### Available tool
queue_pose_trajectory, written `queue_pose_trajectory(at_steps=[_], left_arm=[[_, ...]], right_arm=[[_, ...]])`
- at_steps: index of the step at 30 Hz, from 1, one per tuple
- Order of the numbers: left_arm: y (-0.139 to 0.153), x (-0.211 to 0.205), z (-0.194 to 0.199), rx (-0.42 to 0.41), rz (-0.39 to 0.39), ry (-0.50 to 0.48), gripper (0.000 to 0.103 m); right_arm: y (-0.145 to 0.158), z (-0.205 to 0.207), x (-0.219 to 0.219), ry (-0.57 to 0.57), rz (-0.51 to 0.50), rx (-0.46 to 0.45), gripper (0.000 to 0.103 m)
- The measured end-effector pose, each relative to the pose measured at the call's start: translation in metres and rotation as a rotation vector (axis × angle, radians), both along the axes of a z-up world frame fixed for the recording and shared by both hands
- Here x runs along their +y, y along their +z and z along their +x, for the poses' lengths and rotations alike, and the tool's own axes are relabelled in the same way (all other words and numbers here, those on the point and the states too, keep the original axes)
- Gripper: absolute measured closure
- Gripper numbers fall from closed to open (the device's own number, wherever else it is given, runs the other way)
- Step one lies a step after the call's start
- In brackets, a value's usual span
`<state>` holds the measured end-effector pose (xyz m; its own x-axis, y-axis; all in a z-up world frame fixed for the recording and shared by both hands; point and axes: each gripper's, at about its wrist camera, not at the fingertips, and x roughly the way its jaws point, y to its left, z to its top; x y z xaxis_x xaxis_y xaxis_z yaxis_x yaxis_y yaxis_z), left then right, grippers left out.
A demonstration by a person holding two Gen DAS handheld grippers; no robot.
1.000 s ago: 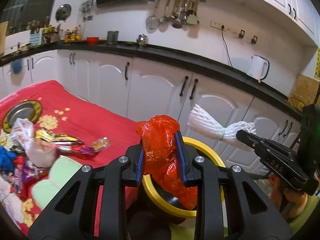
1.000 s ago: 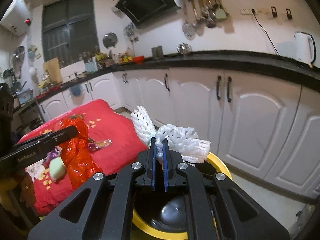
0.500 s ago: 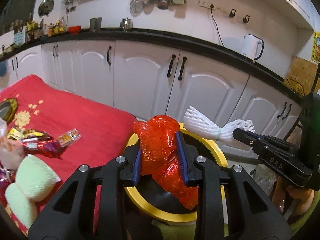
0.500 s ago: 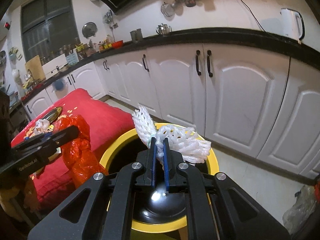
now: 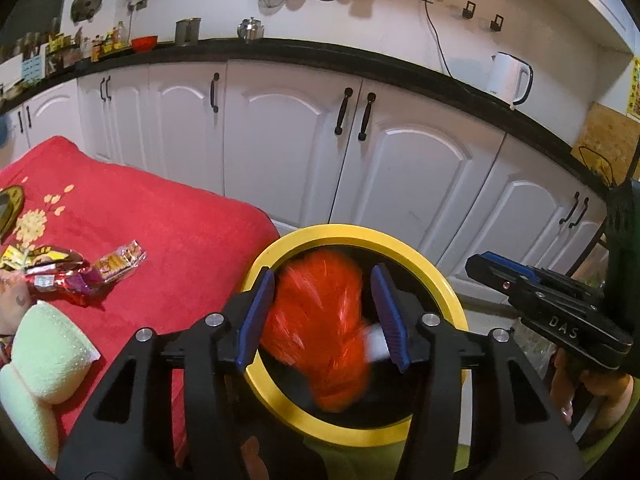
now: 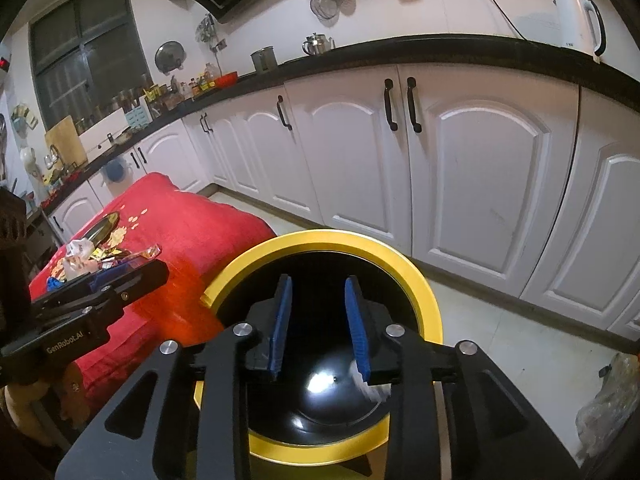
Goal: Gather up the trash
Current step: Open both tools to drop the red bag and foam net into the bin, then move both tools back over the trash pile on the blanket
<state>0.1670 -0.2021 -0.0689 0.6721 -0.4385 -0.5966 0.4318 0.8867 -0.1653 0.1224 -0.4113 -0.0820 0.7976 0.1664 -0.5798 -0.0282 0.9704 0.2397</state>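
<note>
Left gripper (image 5: 322,318): hung over the mouth of the yellow-rimmed bin (image 5: 420,252), its blue-padded fingers (image 5: 256,312) spread apart and holding nothing.
Red plastic bag (image 5: 320,332): a motion-blurred red mass between and below the left fingers, inside the bin's ring; it touched neither pad as far as the blur allowed telling.
White scrap (image 5: 376,340): a small pale blur beside the red bag, close to the left gripper's right pad, within the bin.
Right gripper (image 6: 318,320): also above the bin, fingers (image 6: 280,320) apart with only the bin's black interior between them; a whitish blurred bit (image 6: 370,384) sat at the base of the right pad, and whether it touched the pad could not be told.
Bin: round, yellow rim, glossy black inside, standing on the floor just beside the red cloth (image 5: 160,232).
Red cloth: covered the surface left of the bin, carrying snack wrappers (image 5: 80,270) and pale green foam pieces (image 5: 48,356) near the left edge of the left wrist view.
Backdrop: white cabinets (image 6: 460,160) under a black worktop, with a white kettle (image 5: 510,78).
</note>
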Motion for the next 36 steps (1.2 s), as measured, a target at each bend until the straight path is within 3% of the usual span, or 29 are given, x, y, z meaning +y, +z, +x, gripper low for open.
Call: queue_pose_trajectory(at_steps=[7,14,23,36], left_arm=[[0.002,0.007,0.000,0.015,-0.026,0.026,0.039],[0.015,0.021,-0.009,-0.018,-0.045,0.073,0.011],[0.035,0.040,-0.023,-0.083,-0.042,0.136,0.011],[0.057,0.095,-0.048,-0.179,-0.044,0.275,0.011]], right_arm=[[0.004,0.000,-0.004,-0.006,0.008,-0.015,0.074],[0.009,-0.003,0.000,-0.002,0.001,-0.043,0.065],[0.022,-0.009,0.012,0.007,-0.017,-0.084,0.049],[0.043,-0.020,0.063,0.116,-0.028,-0.139,0.037]])
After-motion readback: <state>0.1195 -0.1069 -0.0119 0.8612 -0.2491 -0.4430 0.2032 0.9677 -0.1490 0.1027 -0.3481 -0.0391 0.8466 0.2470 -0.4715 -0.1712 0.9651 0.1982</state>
